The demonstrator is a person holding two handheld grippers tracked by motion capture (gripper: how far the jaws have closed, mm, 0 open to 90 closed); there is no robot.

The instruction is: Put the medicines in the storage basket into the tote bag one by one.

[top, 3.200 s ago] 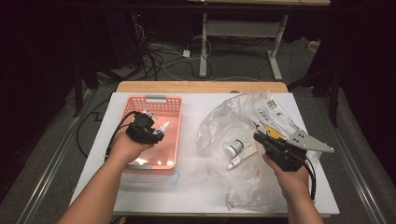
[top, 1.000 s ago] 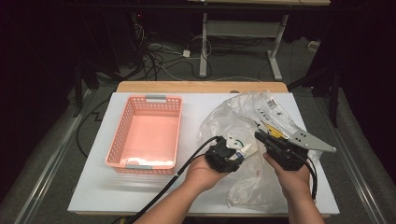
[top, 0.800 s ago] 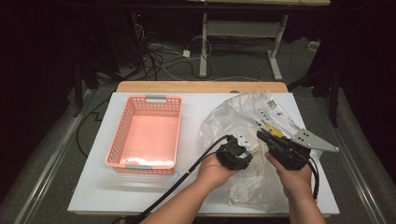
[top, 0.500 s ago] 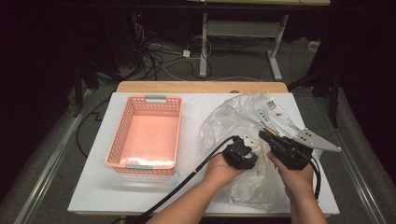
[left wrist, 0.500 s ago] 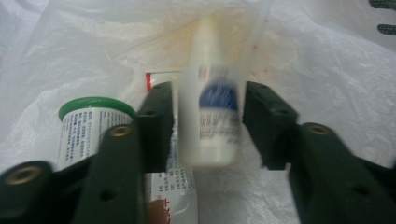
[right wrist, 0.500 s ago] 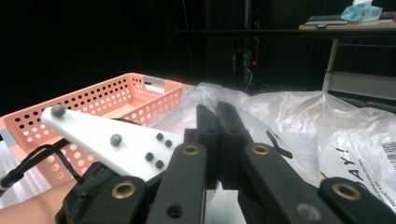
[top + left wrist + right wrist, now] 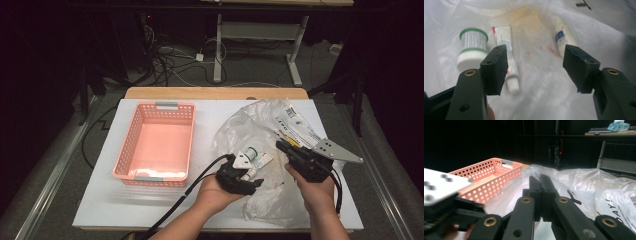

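Observation:
A crumpled clear plastic bag (image 7: pixel 260 125) lies on the right half of the white table. Inside it I see a white bottle with a green band (image 7: pixel 471 50), a white tube (image 7: pixel 506 57) and a small tube with a blue label (image 7: pixel 561 40). My left gripper (image 7: pixel 535 62) is at the bag's mouth (image 7: pixel 244 172), pointing at these items. Its jaws have just been opening and stand open with nothing between them; the white tube lies just beyond the left jaw. My right gripper (image 7: pixel 281 146) is shut (image 7: pixel 540 180), pinching the bag's film at its near right side.
A pink perforated basket (image 7: pixel 127 150) stands on the table's left half, seen side-on as the pink basket (image 7: pixel 486 177) in the right gripper view. The left gripper's black cable (image 7: pixel 180 200) trails across the front of the table. Printed labels (image 7: pixel 292 125) show on the bag's far side.
The left gripper went from the basket over to the bag, then slid right into its mouth, and its jaws now stand wider apart. The right gripper has stayed put.

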